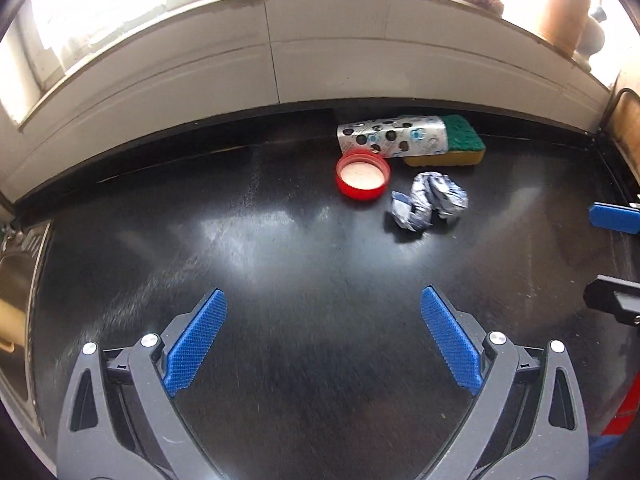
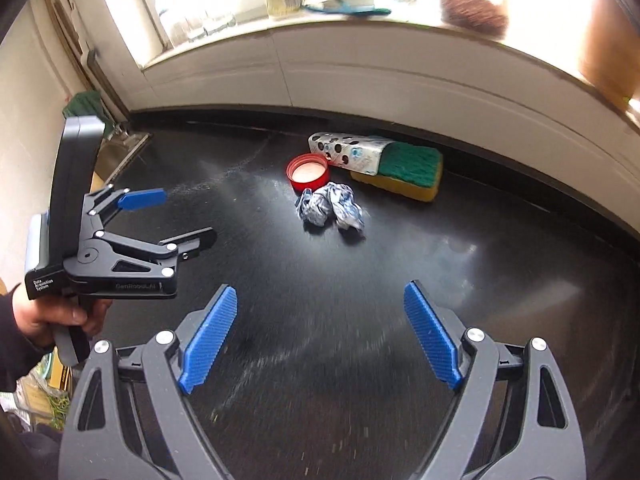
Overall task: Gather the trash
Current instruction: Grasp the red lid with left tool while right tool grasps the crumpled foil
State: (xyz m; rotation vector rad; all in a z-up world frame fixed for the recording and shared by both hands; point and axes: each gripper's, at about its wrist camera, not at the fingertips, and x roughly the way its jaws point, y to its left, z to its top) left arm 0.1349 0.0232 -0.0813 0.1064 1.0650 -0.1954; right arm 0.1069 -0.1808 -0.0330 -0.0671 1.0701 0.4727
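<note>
Nothing collected yet, by the look of it: crumpled silver-blue foil wrapper [image 1: 427, 201], round red plastic lid [image 1: 363, 175] and punched silver blister pack [image 1: 393, 136] lying close together right of centre on the glossy black countertop [image 1: 280, 248], pack propped on a green-and-yellow sponge [image 1: 452, 146]. Left gripper [image 1: 323, 340] and right gripper [image 2: 320, 336] both spread wide, empty, well short of the litter. No bin visible.

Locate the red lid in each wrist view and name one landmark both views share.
Left wrist: red lid sits right of centre, upper half, ahead of the open jaws.
Right wrist: red lid sits near centre, upper half.
Shared landmark: the green and yellow sponge just right of it.
</note>
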